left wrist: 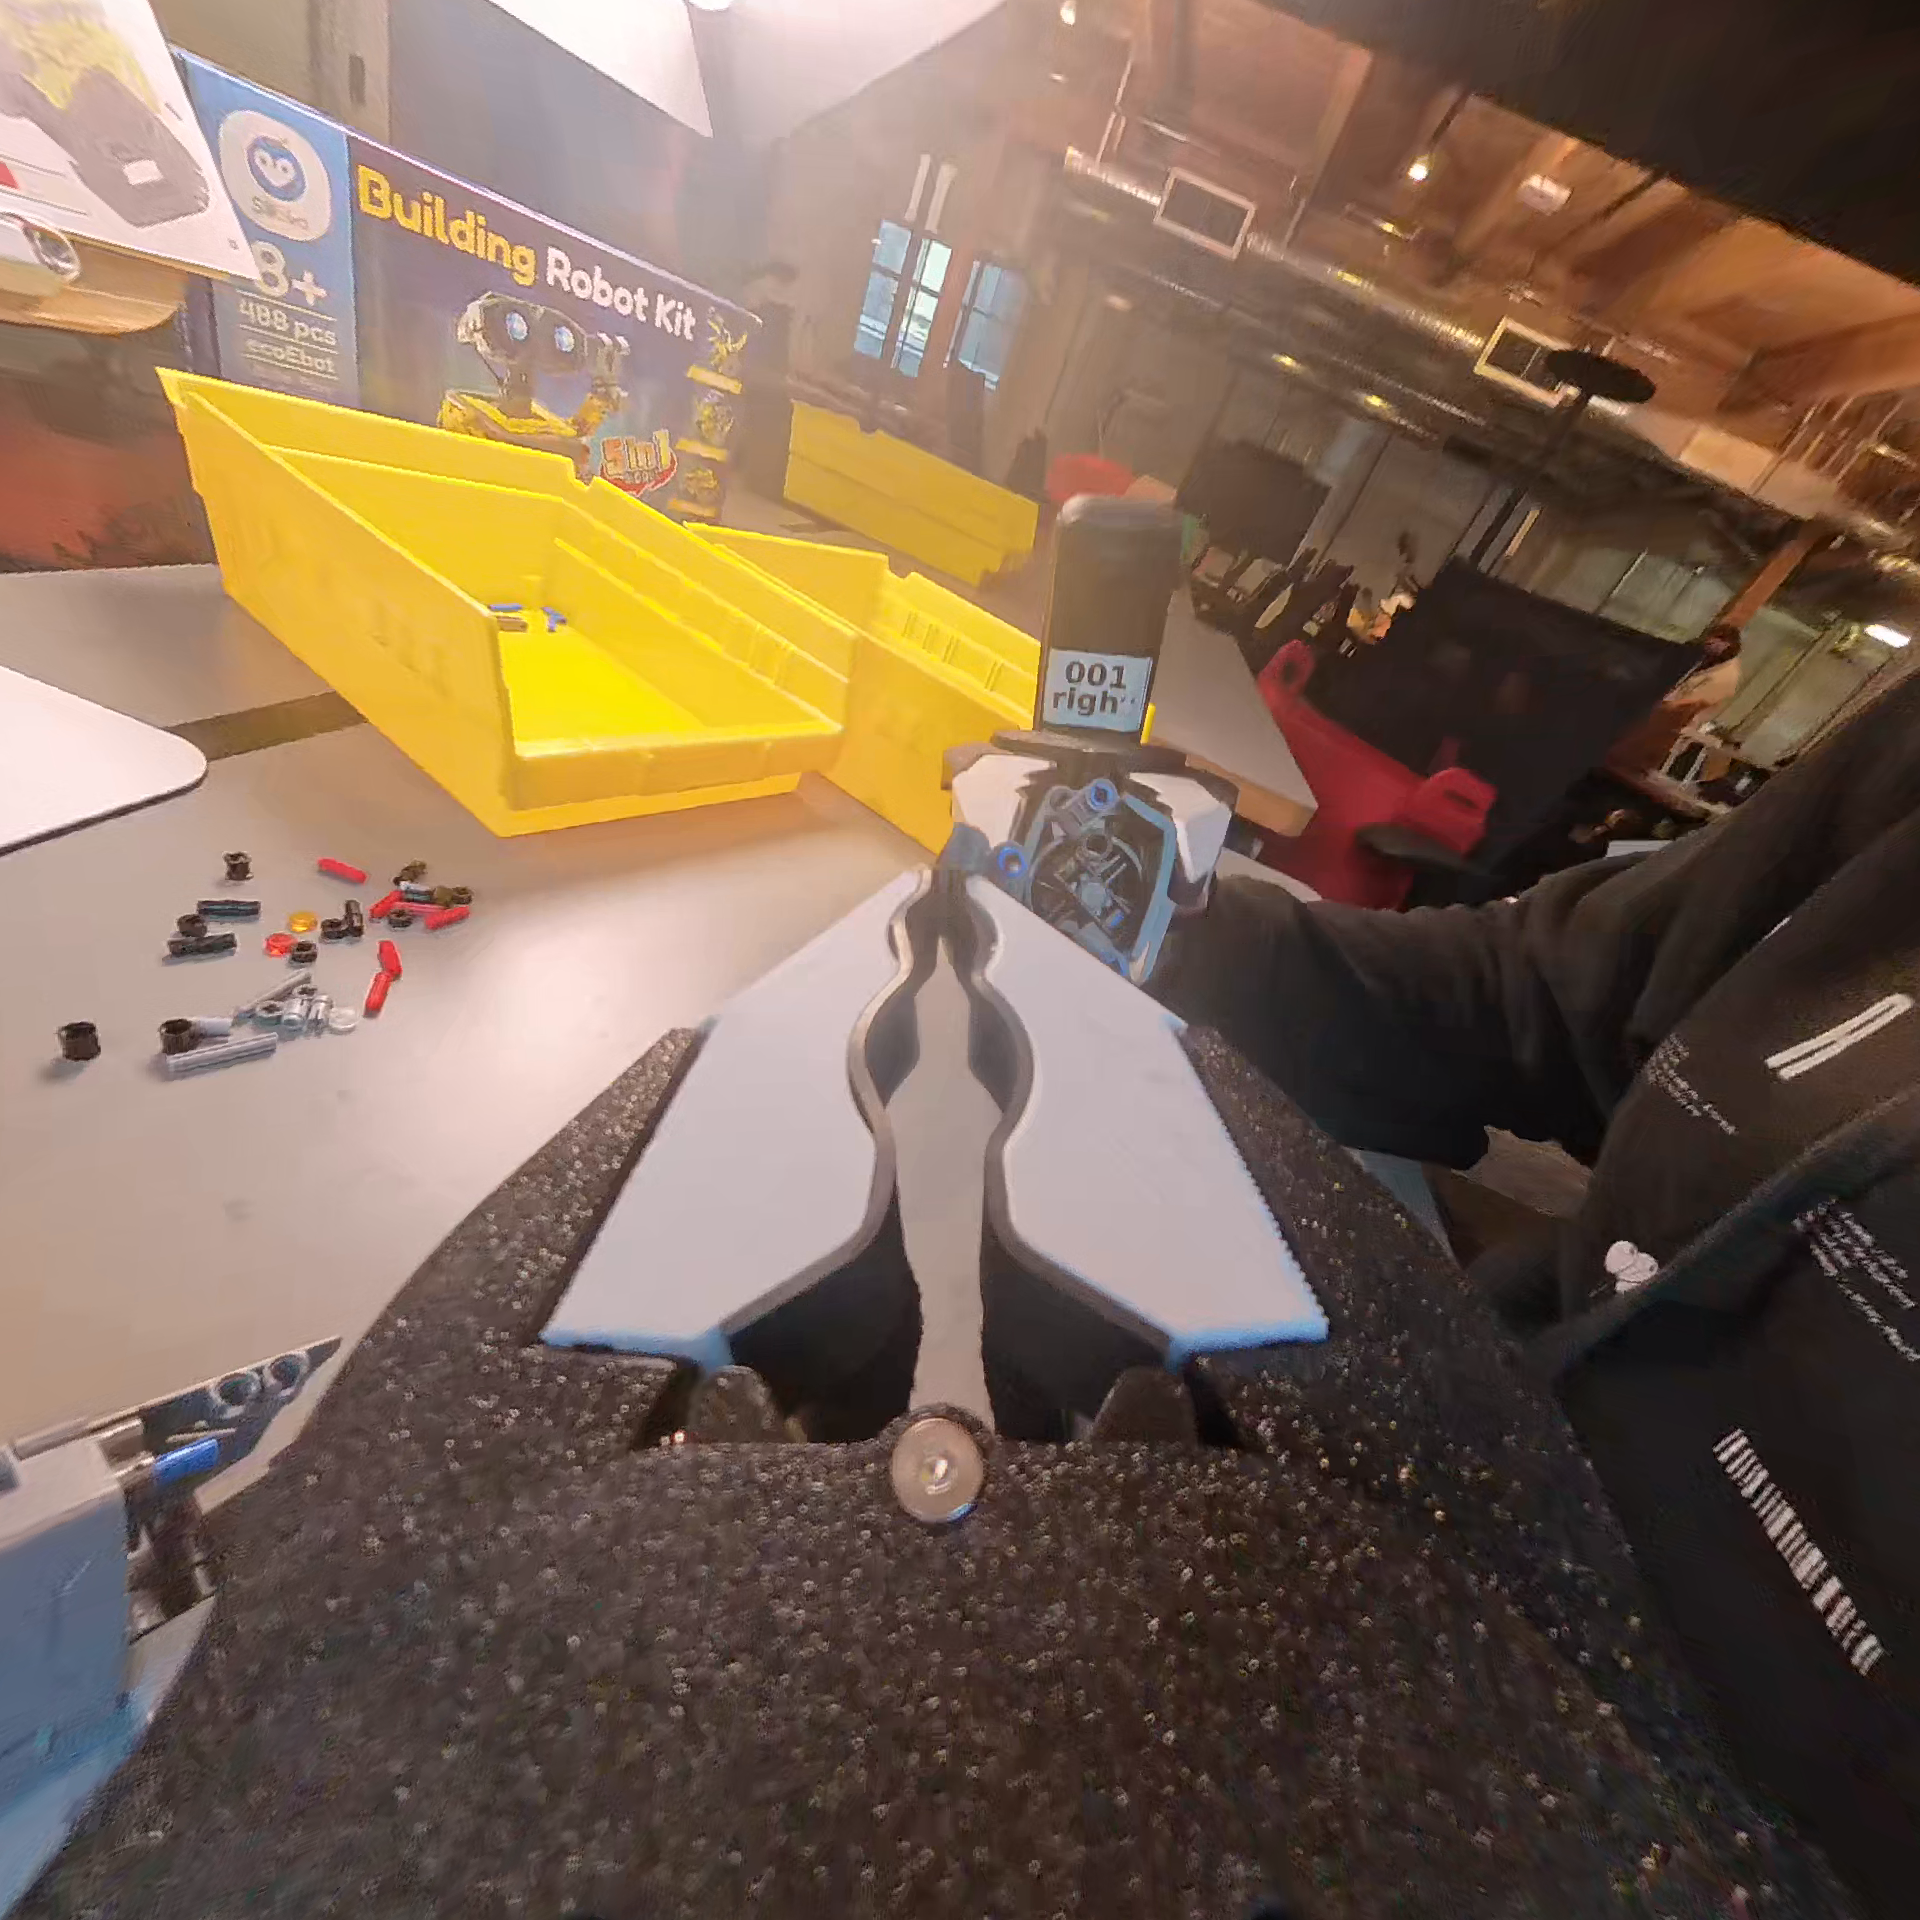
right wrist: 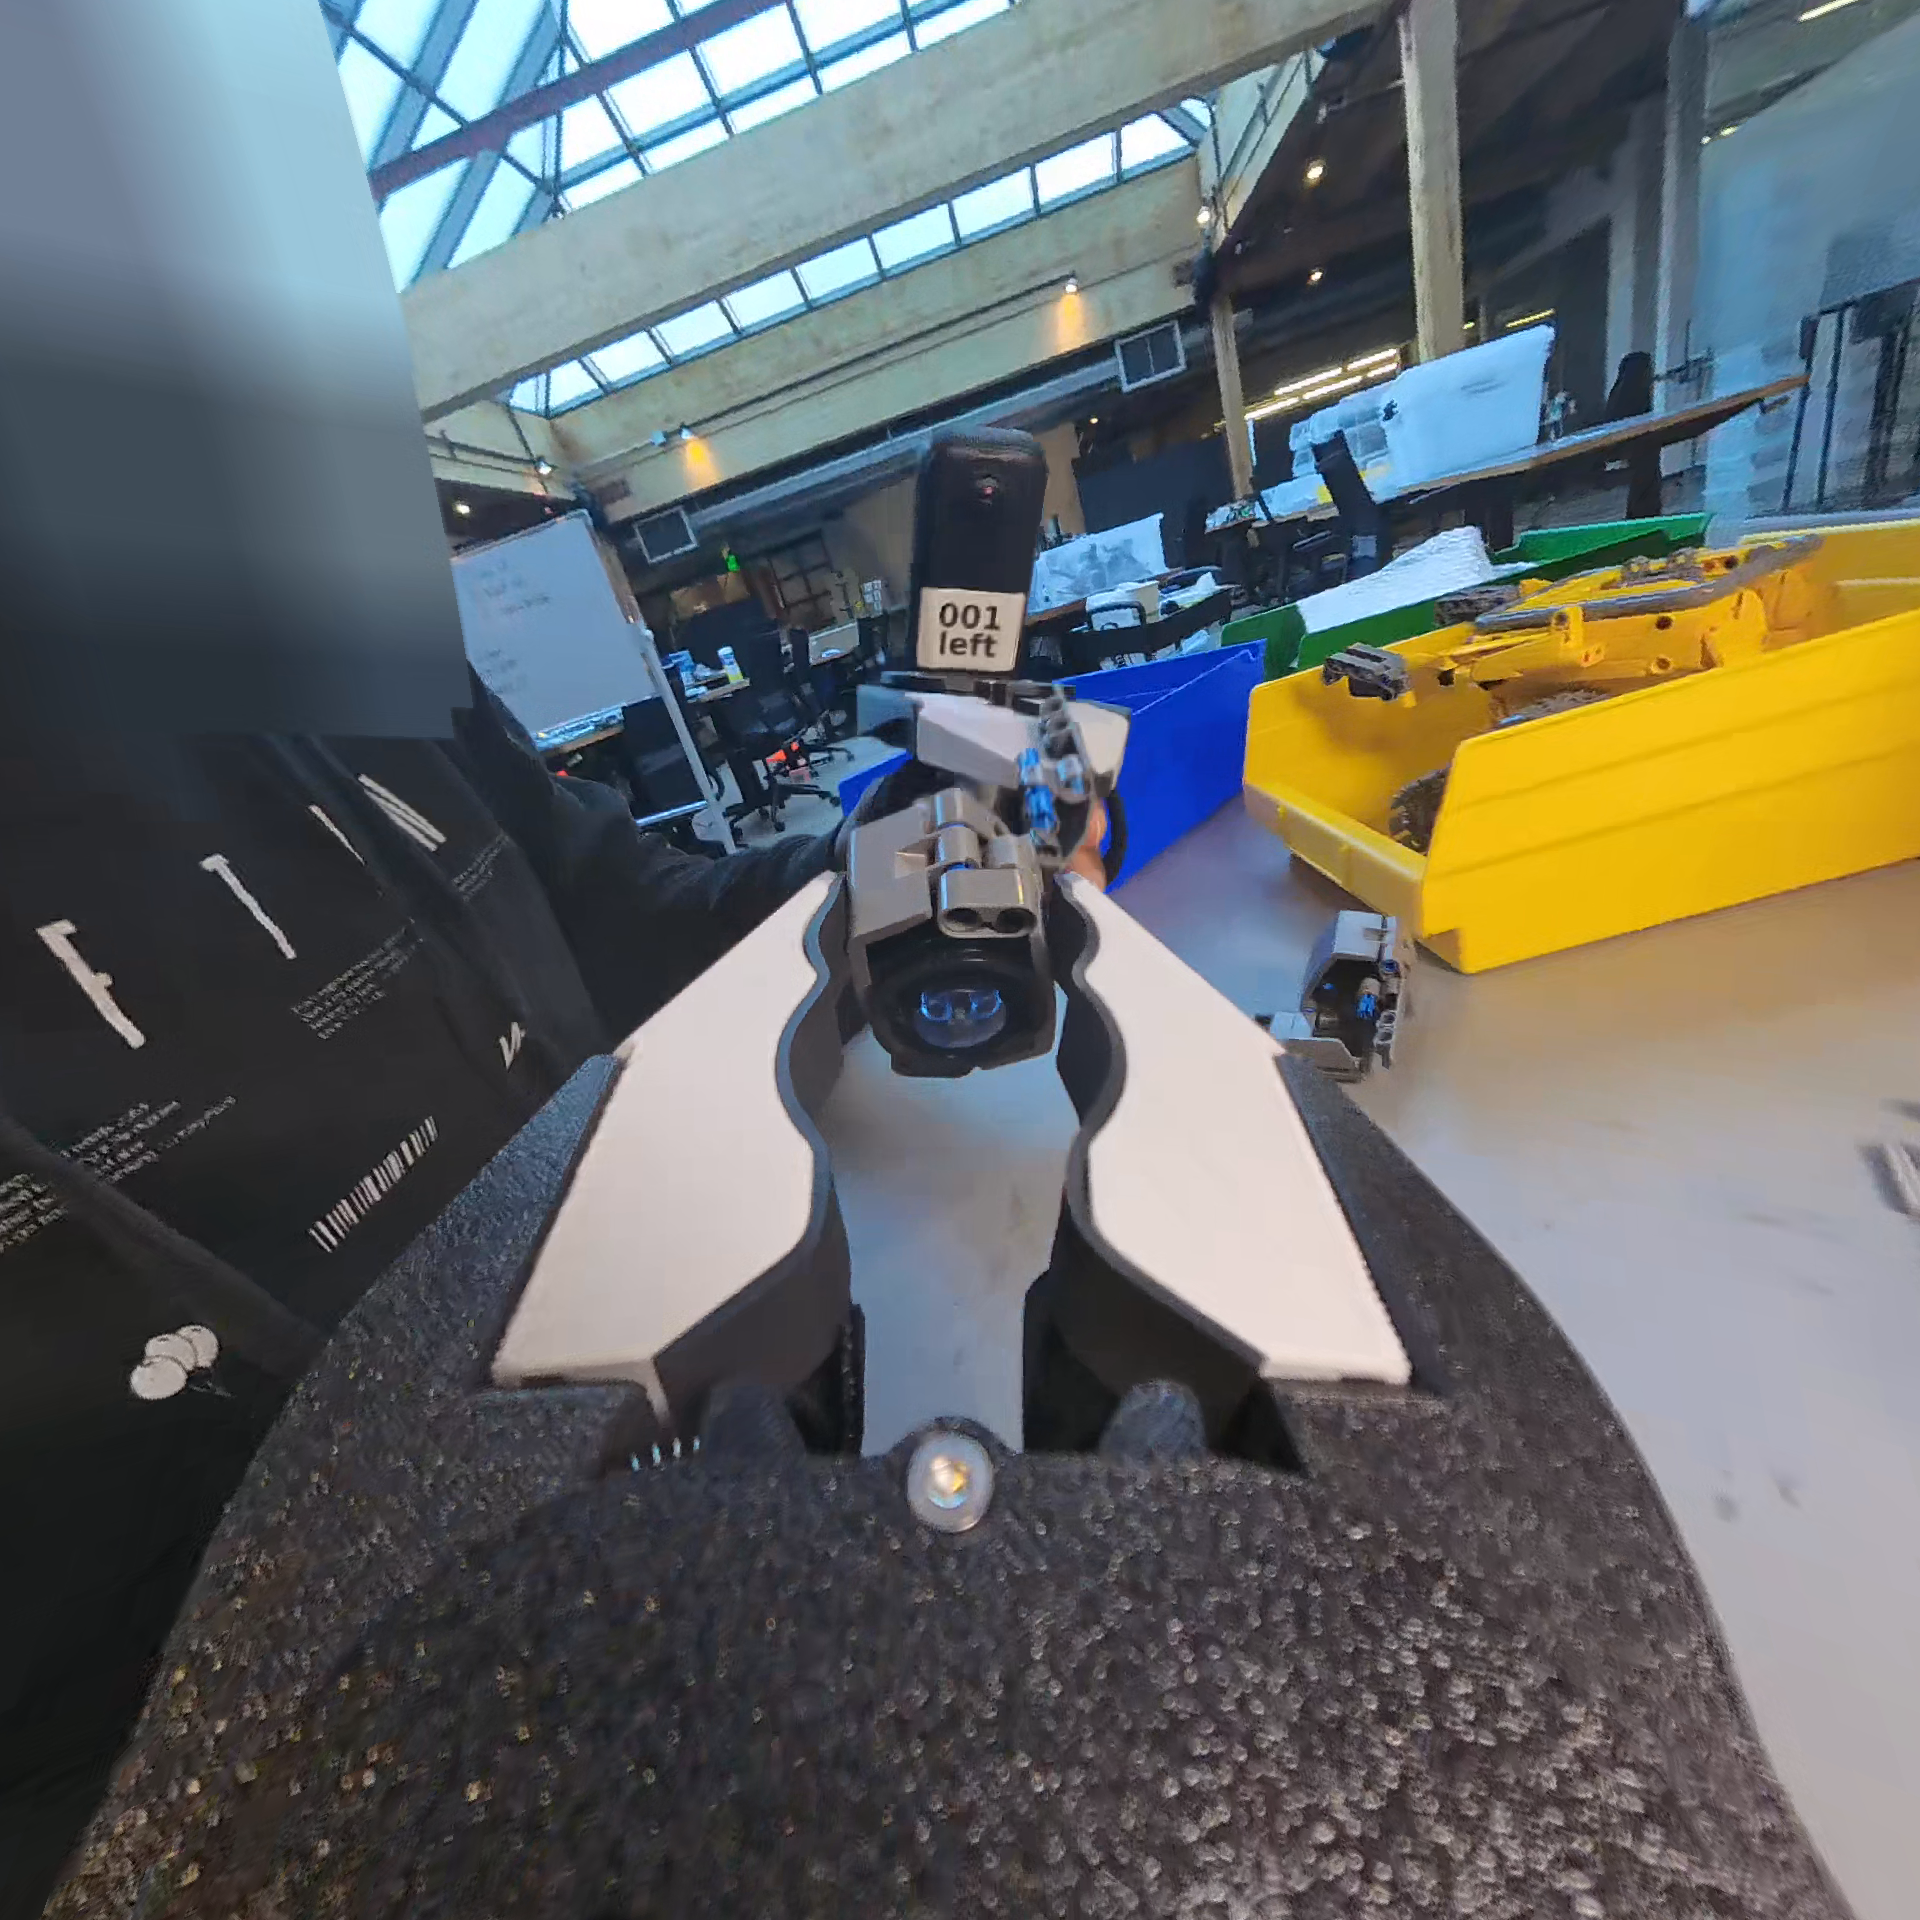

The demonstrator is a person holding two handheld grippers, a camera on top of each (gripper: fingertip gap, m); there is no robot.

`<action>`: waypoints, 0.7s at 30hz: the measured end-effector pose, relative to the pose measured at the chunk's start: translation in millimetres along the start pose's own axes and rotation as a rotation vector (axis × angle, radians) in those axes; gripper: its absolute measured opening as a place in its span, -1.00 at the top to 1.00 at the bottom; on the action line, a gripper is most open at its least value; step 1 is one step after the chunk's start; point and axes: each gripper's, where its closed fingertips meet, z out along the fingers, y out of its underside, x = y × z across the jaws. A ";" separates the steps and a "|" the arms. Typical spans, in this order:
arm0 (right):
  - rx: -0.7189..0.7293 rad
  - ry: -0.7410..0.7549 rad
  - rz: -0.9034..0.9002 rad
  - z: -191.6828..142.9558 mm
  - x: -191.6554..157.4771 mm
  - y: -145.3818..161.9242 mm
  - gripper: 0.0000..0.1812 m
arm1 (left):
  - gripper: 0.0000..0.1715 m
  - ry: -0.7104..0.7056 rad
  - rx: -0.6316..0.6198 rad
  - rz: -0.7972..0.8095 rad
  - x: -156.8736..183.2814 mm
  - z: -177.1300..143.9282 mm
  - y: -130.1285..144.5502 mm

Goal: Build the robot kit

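Your right gripper held a grey brick-built assembly between its fingers, which were parted about the piece's width and closed on it: grey beams, blue pins, and a black barrel with a bluish lens (that end faced back along the fingers toward the camera). Its long axis ran along the fingers, lifted above the worktop. Your left gripper had its fingers nearly together, tips at the assembly's edge; whether they pinched anything, I cannot tell.
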 end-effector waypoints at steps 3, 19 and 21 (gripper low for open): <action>-0.003 0.043 -0.062 -6.5 1.2 4.3 0.60 | 1.00 -0.006 0.043 -0.071 -13.8 -10.9 0.6; -0.883 0.388 -0.488 -23.5 45.7 117.5 0.58 | 0.99 -0.056 0.003 -0.286 -46.3 -16.4 40.6; -0.871 0.386 -0.477 -23.3 45.1 117.9 0.55 | 0.99 -0.059 -0.002 -0.286 -46.7 -16.3 42.3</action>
